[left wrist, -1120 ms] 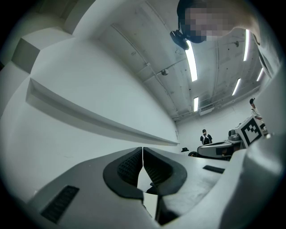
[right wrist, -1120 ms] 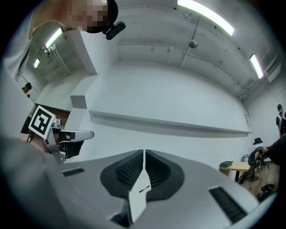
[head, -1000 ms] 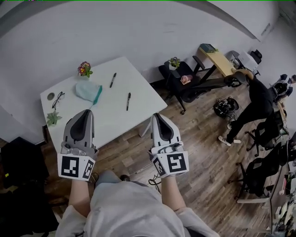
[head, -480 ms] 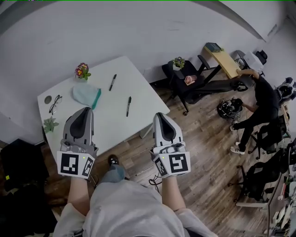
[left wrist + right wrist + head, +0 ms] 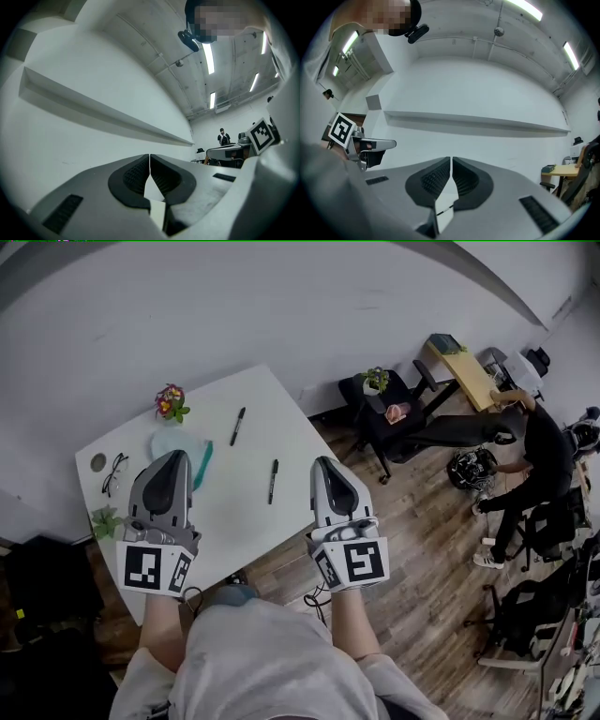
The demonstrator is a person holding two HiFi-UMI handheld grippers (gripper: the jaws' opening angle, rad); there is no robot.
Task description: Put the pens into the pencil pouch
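Nearest is the person's grey top, with both forearms stretched forward. The left gripper [image 5: 172,458] and the right gripper [image 5: 325,465] are held side by side, well apart, each with its marker cube close to the body and its tip pointing away. In the left gripper view the left gripper's [image 5: 149,161] jaws are pressed together with only a hairline seam between the ribbed pads [image 5: 133,176], and nothing is caught there. The right gripper view shows the same for the right gripper [image 5: 451,162]: jaws closed tip to tip and empty. Both views look over the jaws at a bare white wall, so neither tool touches anything on the table [image 5: 239,521].

On the white table beyond, one black pen [image 5: 273,481] lies between the two gripper tips, apart from both. A second black pen [image 5: 237,426] lies further back, near the far edge. The teal pencil pouch [image 5: 199,463] lies left of the pens, partly hidden behind the left gripper's tip. Both pens are outside it. A pair of glasses [image 5: 113,472] and a small green plant [image 5: 105,521] sit by the left edge, and a pot of flowers [image 5: 170,401] stands at the back

Far right, on the wooden floor, a person in black [image 5: 544,448] bends near a desk [image 5: 465,373]
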